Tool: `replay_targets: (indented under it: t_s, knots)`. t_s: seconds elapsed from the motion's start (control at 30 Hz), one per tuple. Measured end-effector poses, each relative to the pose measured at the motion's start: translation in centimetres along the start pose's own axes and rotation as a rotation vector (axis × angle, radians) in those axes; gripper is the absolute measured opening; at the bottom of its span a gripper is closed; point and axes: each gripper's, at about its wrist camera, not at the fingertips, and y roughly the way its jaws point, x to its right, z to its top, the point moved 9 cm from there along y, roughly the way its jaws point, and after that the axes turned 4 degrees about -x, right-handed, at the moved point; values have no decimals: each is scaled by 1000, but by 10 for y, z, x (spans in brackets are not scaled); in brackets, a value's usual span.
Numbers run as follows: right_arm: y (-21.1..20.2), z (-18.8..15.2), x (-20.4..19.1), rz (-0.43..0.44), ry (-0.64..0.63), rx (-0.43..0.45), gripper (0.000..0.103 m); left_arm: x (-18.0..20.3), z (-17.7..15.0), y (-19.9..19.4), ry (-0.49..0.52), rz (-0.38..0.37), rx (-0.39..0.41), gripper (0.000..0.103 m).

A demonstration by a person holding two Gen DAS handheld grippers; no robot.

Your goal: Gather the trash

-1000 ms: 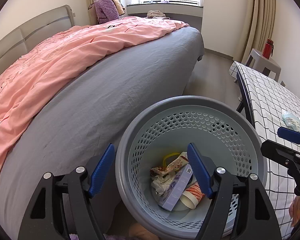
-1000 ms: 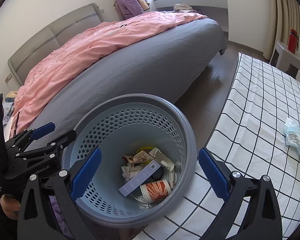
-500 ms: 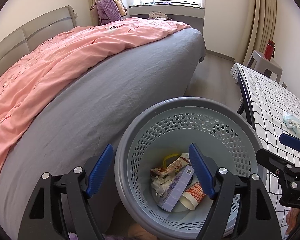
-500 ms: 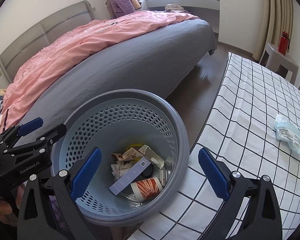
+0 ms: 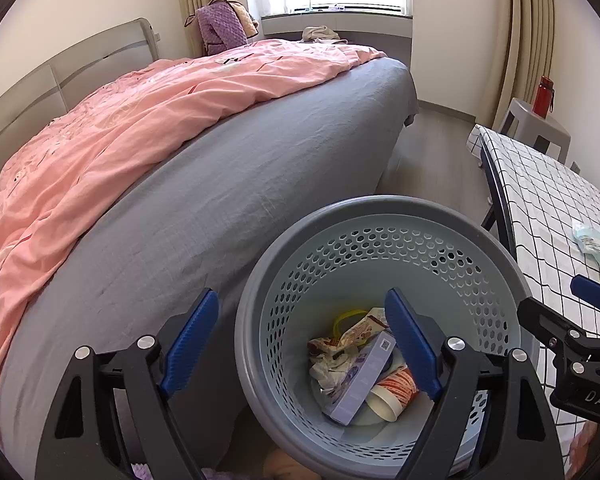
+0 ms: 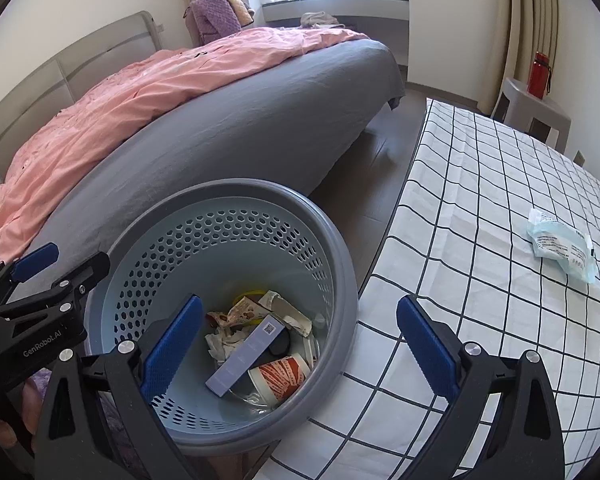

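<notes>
Two claws hang over the grey basket [image 6: 342, 280]: left claw [image 5: 300, 344] opening with nothing between its pads, right claw [image 6: 300, 344] wide and empty; a wrapper [image 6: 562, 246] lies on the bench [image 6: 480, 208] at two o'clock.

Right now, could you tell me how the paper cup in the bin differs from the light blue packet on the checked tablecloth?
1. The paper cup lies on its side inside the bin; the light blue packet lies flat on the tablecloth.
2. The cup is white with red print, the packet pale blue with a white label.
3. The cup sits among other trash; the packet lies alone.

Both look like disposable litter.
</notes>
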Motion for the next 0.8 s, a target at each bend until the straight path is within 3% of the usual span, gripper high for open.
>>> replay_targets:
  t_s: [0.8]
  knots:
    - [-6,-2,3,-20,14,13,96,-2,-2,1,7,29,0,86]
